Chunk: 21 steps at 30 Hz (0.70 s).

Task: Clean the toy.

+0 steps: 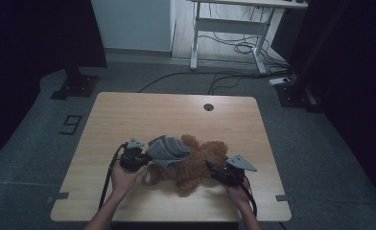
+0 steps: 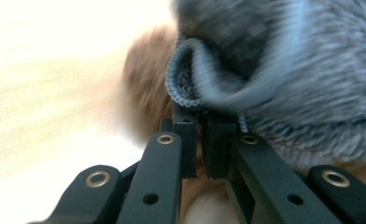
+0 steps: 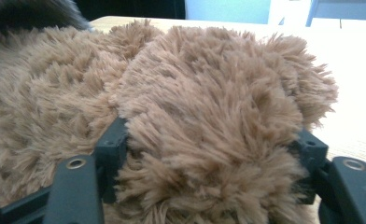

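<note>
Both hands come in from the table's near edge in the high view. Nearest, the right gripper [image 1: 214,168] has its jaws spread around a fluffy limb of the brown teddy bear [image 1: 195,165], fur bulging between the pads [image 3: 113,144], which press on it from both sides. Just beyond, the left gripper [image 1: 145,163] is pinched nearly closed on the hem of the grey knitted garment [image 2: 265,70], which drapes over the bear. It lies mid-table on the wooden table [image 1: 152,115].
</note>
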Each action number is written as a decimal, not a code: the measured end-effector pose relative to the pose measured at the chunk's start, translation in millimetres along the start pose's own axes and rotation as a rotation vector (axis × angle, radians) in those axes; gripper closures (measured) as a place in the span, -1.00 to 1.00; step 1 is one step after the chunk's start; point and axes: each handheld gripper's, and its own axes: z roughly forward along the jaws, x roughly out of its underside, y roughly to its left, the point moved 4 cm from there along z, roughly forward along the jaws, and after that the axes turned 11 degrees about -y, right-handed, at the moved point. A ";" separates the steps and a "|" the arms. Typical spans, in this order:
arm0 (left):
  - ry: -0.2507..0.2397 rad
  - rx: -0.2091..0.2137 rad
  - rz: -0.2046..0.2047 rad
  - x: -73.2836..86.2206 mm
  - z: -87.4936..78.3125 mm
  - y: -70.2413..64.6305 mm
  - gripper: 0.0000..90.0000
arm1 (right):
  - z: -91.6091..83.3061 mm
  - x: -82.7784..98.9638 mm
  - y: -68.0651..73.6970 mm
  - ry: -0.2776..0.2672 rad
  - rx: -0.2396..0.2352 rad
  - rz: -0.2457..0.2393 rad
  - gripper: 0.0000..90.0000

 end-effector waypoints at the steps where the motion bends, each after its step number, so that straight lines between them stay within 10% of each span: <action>1: -0.016 0.020 0.010 -10.2 -0.4 -7.4 0.88 | 1.2 0.0 0.5 -0.003 0.002 -0.002 -0.21; 8: -0.050 0.116 0.156 -68.7 34.7 -88.4 0.88 | 11.3 0.4 10.8 -0.023 0.023 -0.042 -0.18; 13: 0.022 0.153 0.194 -77.9 85.5 -129.5 0.88 | 9.9 0.8 11.4 -0.024 0.021 -0.048 -0.19; 16: 0.074 0.124 0.236 -63.6 102.1 -129.1 0.88 | 7.9 1.3 10.8 -0.018 0.020 -0.049 -0.19; 21: 0.093 0.056 0.170 -50.9 87.9 -85.7 0.88 | 7.2 1.3 10.3 -0.013 0.012 -0.050 -0.20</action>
